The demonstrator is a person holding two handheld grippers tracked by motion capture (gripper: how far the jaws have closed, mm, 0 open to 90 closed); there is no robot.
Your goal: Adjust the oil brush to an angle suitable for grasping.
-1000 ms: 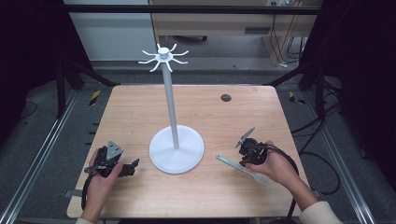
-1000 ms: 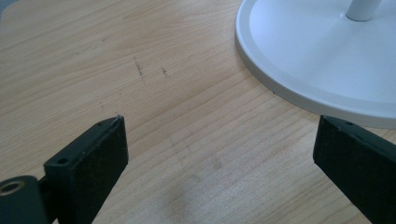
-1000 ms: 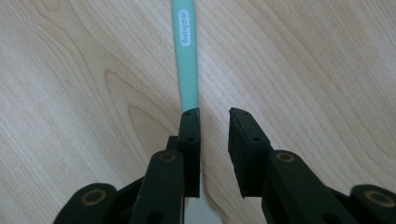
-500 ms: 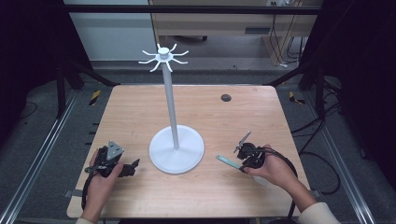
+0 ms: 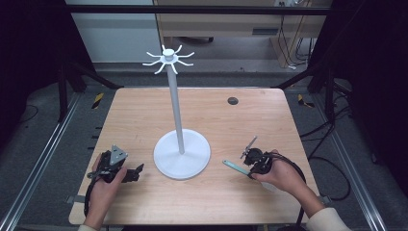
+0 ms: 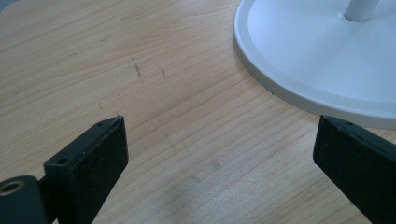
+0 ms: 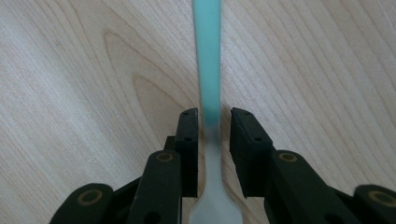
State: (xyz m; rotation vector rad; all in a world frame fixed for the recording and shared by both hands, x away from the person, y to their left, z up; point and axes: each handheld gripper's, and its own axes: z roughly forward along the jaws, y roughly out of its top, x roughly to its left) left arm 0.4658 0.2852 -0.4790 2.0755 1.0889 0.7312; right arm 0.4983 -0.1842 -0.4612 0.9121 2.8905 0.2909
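A pale teal utensil (image 7: 208,56) lies flat on the wooden table (image 5: 144,115), its handle running between the jaws of my right gripper (image 7: 215,116). Those jaws have just been closing. The left pad is at the handle and a thin gap remains at the right pad, so the gripper is open around it. From above, the utensil's free end (image 5: 232,166) pokes out left of the right gripper (image 5: 248,169). My left gripper (image 5: 137,172) rests on the table at the front left, open wide with bare wood between its jaws (image 6: 219,135).
A white stand has a round base (image 5: 192,159) at the table's middle, a thin pole (image 5: 175,110) and a crown of hooks (image 5: 168,57). Its base rim (image 6: 317,56) lies just beyond the left gripper. A small dark disc (image 5: 233,101) sits at the back right.
The right gripper has edged down and toward the front over the teal utensil, covering more of it. The left hand and gripper have stayed put.
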